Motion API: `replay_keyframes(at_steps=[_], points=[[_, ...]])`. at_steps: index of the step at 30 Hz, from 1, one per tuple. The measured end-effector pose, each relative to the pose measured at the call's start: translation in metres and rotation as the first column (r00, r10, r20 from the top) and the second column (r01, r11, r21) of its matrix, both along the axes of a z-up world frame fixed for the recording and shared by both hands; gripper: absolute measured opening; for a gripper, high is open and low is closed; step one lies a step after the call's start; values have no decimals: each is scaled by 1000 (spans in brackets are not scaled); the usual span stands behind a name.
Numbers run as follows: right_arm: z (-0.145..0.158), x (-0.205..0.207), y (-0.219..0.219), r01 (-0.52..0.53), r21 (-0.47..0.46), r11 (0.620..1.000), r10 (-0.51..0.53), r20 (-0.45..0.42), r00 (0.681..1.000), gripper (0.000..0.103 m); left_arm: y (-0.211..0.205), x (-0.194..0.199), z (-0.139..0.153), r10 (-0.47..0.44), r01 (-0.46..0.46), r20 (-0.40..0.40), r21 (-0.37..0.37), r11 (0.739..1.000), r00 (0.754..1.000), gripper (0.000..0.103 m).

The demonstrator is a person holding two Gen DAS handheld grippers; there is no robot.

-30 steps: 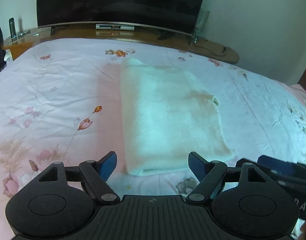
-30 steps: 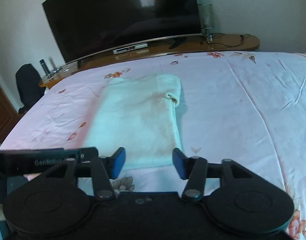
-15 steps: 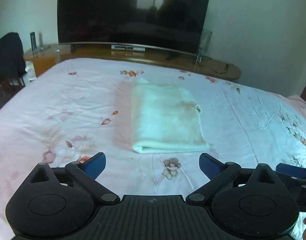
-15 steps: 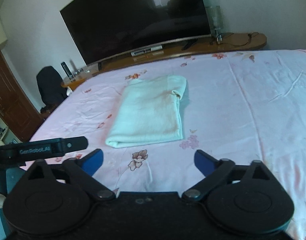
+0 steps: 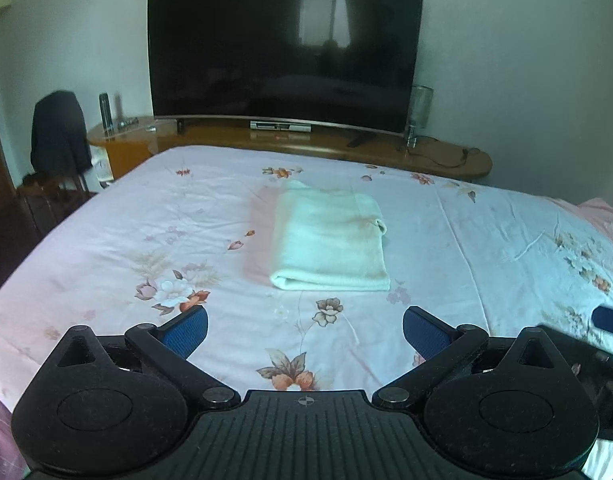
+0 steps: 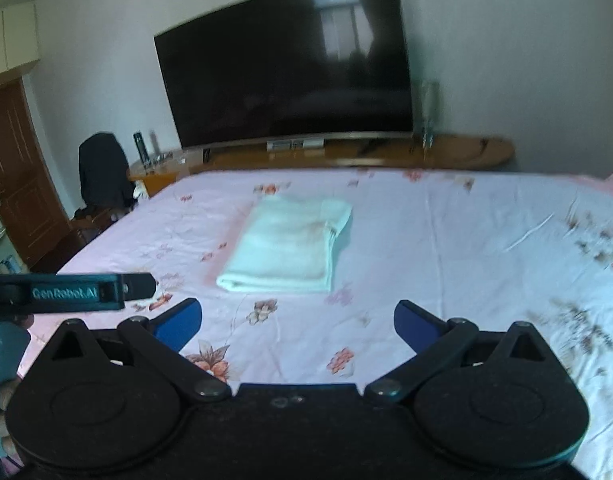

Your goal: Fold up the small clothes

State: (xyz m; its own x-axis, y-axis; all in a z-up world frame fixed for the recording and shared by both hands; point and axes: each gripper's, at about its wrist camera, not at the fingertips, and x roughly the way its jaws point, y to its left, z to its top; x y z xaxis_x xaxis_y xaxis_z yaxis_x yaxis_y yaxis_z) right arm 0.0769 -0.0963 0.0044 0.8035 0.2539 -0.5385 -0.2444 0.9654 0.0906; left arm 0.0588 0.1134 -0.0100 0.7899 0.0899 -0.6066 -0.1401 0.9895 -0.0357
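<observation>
Retreat is the change here: a second ago both grippers sat right at the near edge of the folded cloth (image 5: 330, 236), and now they hang well back from it, higher above the bed (image 5: 106, 240), with the whole room in view. The jaws have also spread wider than they were. I judge this to mean the fold is finished and the piece has been let go.

In the left wrist view the pale folded cloth lies at about 12 o'clock from the left gripper (image 5: 304, 326), flat on the flowered sheet, its rolled fold edge nearest the camera and a small loose corner poking out on its 3 o'clock side. In the right wrist view it sits toward 11 o'clock of the right gripper (image 6: 297, 322).

Both grippers are spread wide and hold nothing; their blue pads touch neither cloth nor sheet. A television (image 5: 284, 52) stands beyond the bed at 12 o'clock.
</observation>
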Motion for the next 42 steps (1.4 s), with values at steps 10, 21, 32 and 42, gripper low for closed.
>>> replay_keyframes(at_steps=[10,21,32,42], points=[[4,-25,-7,69,-53,996,-66,47,997,102,-17,-34,6,4,-4,1,55,998,1000,103],[5,-35,-6,125,-51,991,-122,60,991,102,-18,-48,8,21,-22,18,58,998,1000,103],[5,-41,-1,127,-59,990,-123,74,990,102,-13,-57,11,35,-37,35,56,998,999,103],[7,-42,-6,125,-56,991,-120,78,990,102,-15,-59,14,32,-35,42,61,998,999,103]])
